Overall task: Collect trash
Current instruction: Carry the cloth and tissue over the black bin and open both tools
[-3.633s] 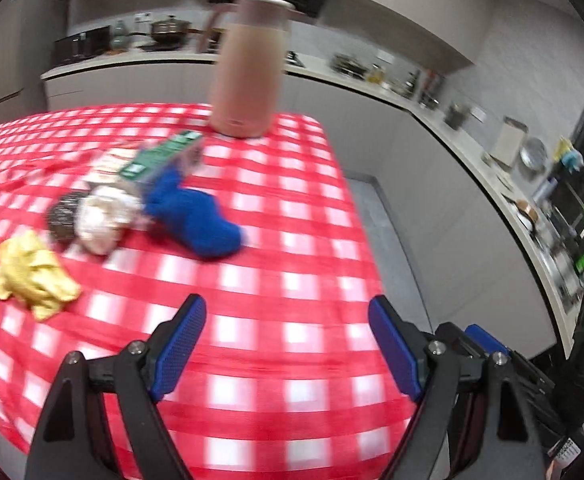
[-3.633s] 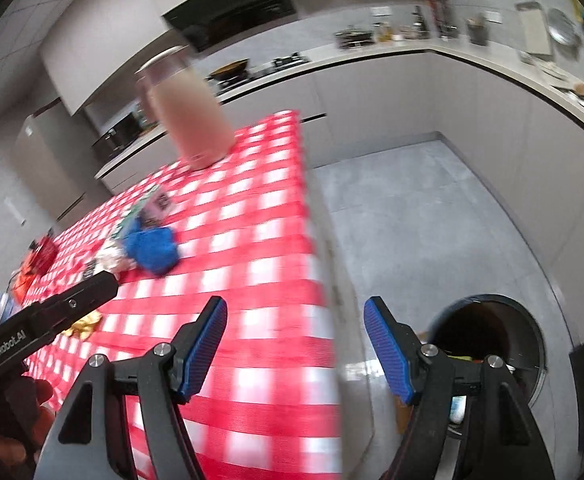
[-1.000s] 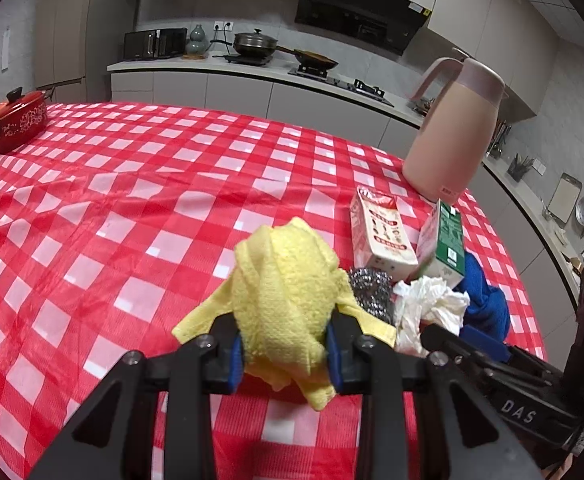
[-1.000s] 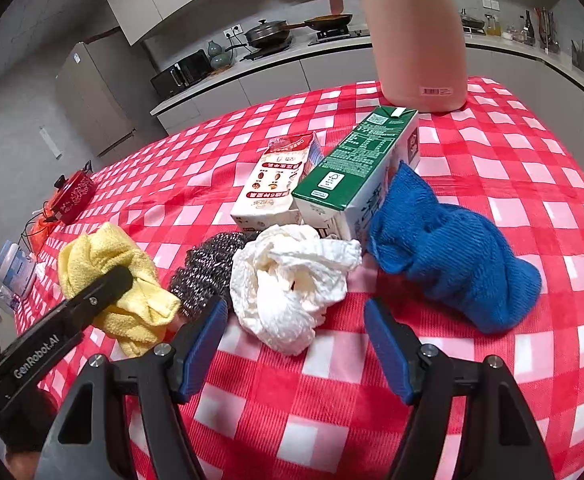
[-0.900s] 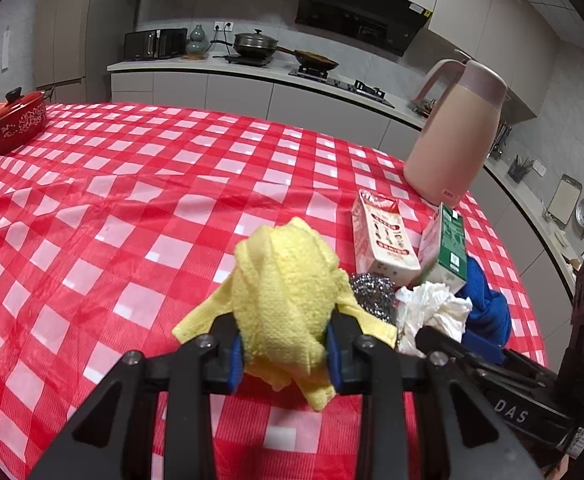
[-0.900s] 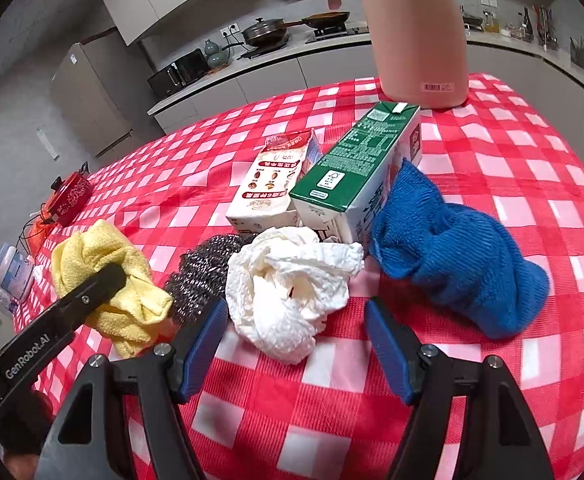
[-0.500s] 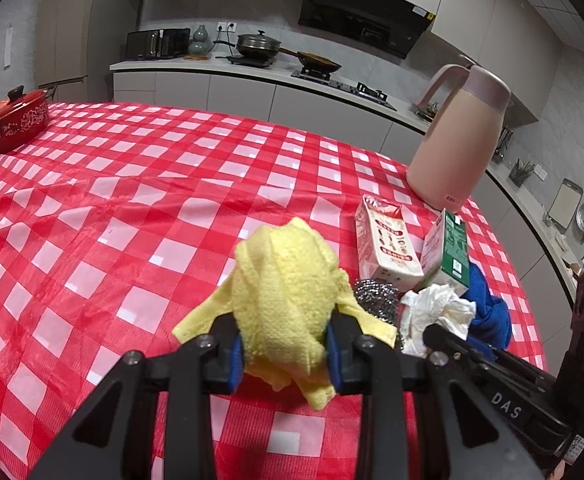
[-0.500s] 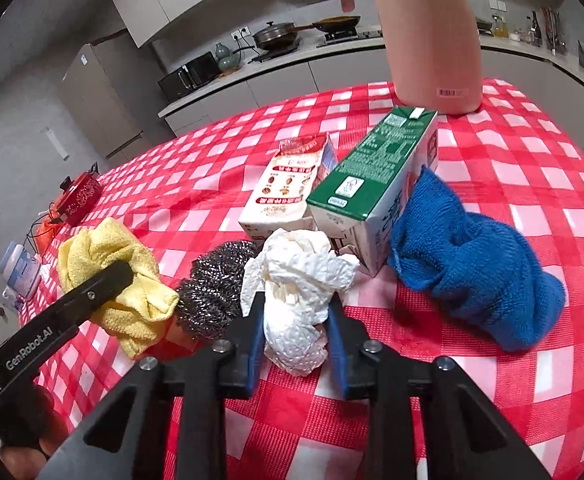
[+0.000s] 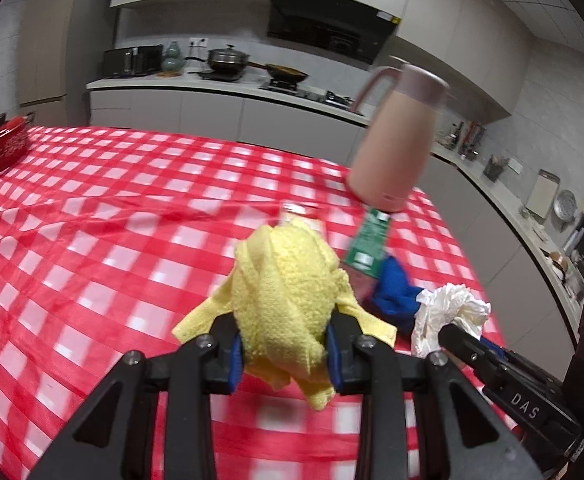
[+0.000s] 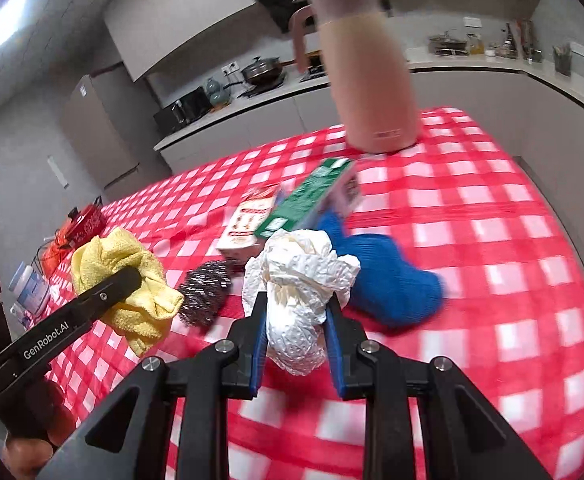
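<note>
My left gripper (image 9: 284,356) is shut on a crumpled yellow cloth (image 9: 288,296) and holds it above the red checked tablecloth (image 9: 112,248). It also shows in the right wrist view (image 10: 120,276). My right gripper (image 10: 295,344) is shut on a crumpled white paper wad (image 10: 297,276), lifted off the table; the wad also shows in the left wrist view (image 9: 447,312). On the table lie a blue cloth (image 10: 387,288), a steel scourer (image 10: 206,292), a green carton (image 10: 307,200) and a red-and-white carton (image 10: 248,224).
A tall pink jug (image 10: 367,68) stands at the table's far side, behind the cartons. A red pot (image 9: 2,144) sits at the far left. A white bottle (image 10: 30,288) stands at the left edge. Kitchen counters run behind and to the right.
My right gripper has shut on the white paper wad and lifted it off the table. My left gripper has risen with the yellow cloth. Both views have swung a little.
</note>
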